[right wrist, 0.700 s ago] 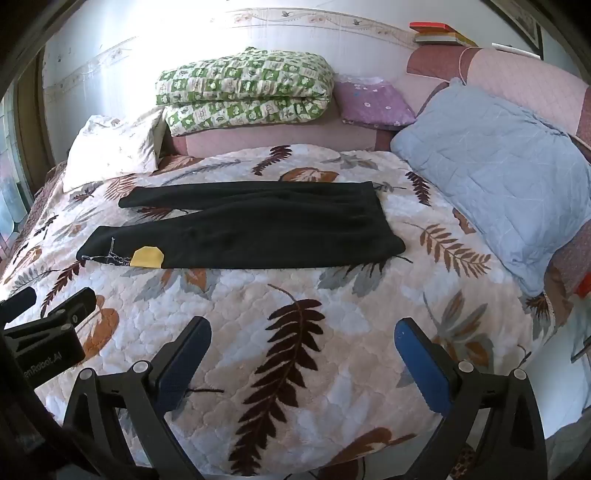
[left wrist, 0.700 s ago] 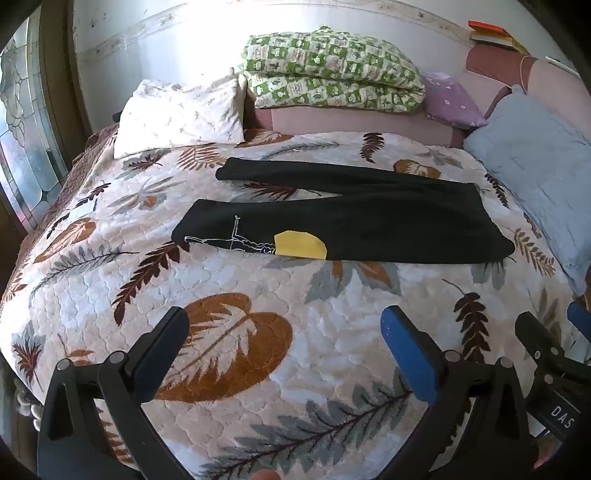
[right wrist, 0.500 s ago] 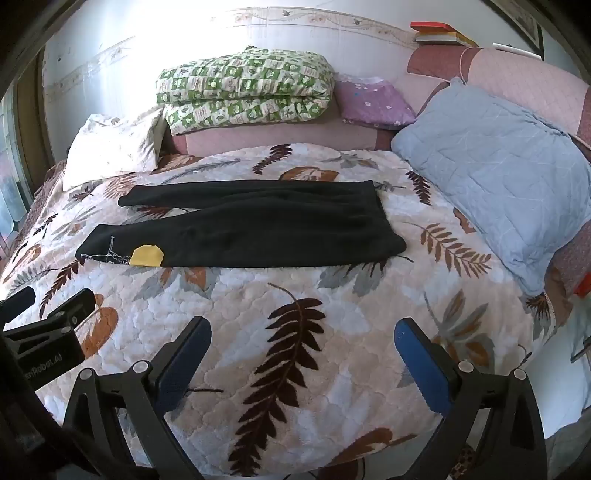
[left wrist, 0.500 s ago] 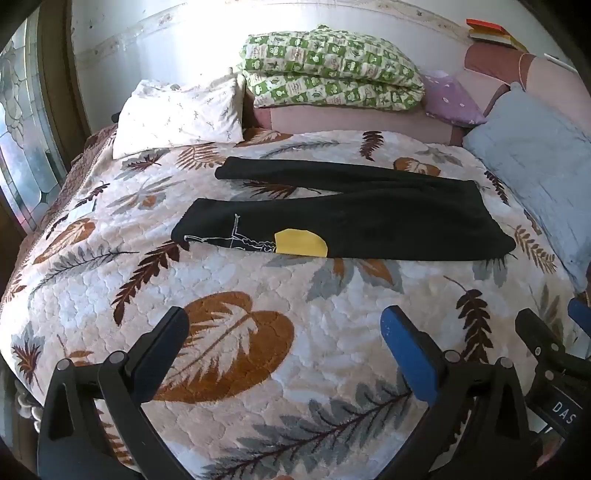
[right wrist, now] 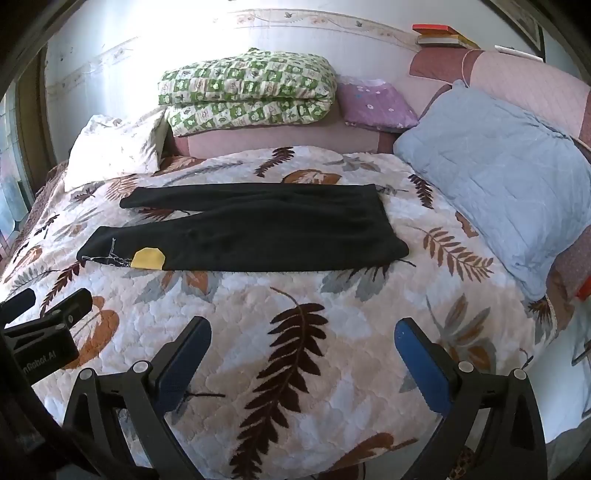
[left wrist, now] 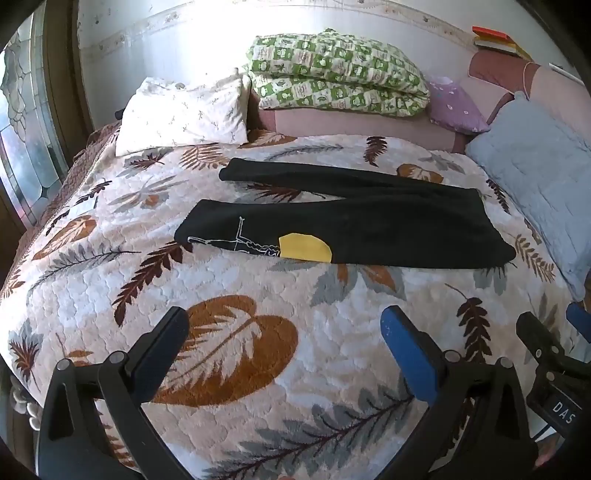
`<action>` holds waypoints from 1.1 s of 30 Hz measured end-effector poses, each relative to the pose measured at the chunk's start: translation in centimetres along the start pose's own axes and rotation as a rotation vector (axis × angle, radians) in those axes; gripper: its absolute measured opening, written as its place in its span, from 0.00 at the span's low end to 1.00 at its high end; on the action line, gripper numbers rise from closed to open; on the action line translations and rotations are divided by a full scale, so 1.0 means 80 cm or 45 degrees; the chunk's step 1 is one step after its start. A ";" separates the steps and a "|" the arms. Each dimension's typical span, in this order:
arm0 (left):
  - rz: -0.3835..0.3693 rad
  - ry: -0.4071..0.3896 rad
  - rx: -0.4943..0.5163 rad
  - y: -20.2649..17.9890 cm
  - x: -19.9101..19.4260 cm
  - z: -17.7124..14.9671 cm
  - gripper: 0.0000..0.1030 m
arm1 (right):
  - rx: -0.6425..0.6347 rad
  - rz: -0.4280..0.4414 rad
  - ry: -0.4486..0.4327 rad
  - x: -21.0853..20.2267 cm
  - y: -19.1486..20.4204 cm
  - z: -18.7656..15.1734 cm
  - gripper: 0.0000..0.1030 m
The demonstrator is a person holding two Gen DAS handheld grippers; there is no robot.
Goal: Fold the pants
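The black pants [left wrist: 369, 225] lay flat across the far middle of the leaf-print quilt [left wrist: 236, 302], legs spread toward the left and waist to the right. Almost nothing had changed from the earlier frames, only a slight camera drift, so folding had not begun. The left gripper [left wrist: 284, 332] and right gripper [right wrist: 303, 341] hovered near, wide open and empty

We see a leaf-patterned quilt [left wrist: 236, 332] spread over the bed. At the quilt's far edge a white pillow [left wrist: 183, 110] leans on the left. Just right of it, beyond the quilt, a folded green checked duvet [left wrist: 336, 74] rests on a pink headboard ledge [right wrist: 273, 142], with a purple cushion [right wrist: 376, 105] beside it. Along the quilt's right side lies a blue pillow [right wrist: 506, 170]. Books [right wrist: 439, 35] sit high above that corner.
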State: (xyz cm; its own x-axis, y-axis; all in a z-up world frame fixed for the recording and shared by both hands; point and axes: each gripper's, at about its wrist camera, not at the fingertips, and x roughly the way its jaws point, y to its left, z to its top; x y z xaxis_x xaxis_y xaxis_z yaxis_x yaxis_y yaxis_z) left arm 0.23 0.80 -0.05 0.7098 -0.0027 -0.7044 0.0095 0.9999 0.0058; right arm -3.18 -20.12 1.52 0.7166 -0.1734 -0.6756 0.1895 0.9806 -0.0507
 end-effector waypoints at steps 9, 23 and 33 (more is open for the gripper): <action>0.003 -0.008 0.004 -0.003 0.001 0.002 1.00 | -0.003 0.002 -0.008 0.000 0.000 0.000 0.97; 0.010 -0.010 0.002 0.000 0.005 0.007 1.00 | -0.006 0.001 -0.007 0.003 0.000 0.004 0.97; 0.008 -0.003 0.004 0.004 0.011 0.008 1.00 | -0.008 0.005 -0.006 0.007 0.001 0.006 0.97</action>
State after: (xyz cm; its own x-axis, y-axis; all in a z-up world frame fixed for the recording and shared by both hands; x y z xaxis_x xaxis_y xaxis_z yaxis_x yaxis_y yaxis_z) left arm 1.32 1.12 -0.17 0.7113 0.0037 -0.7029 0.0070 0.9999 0.0123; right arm -2.47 -20.21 1.50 0.7205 -0.1704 -0.6722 0.1826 0.9817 -0.0531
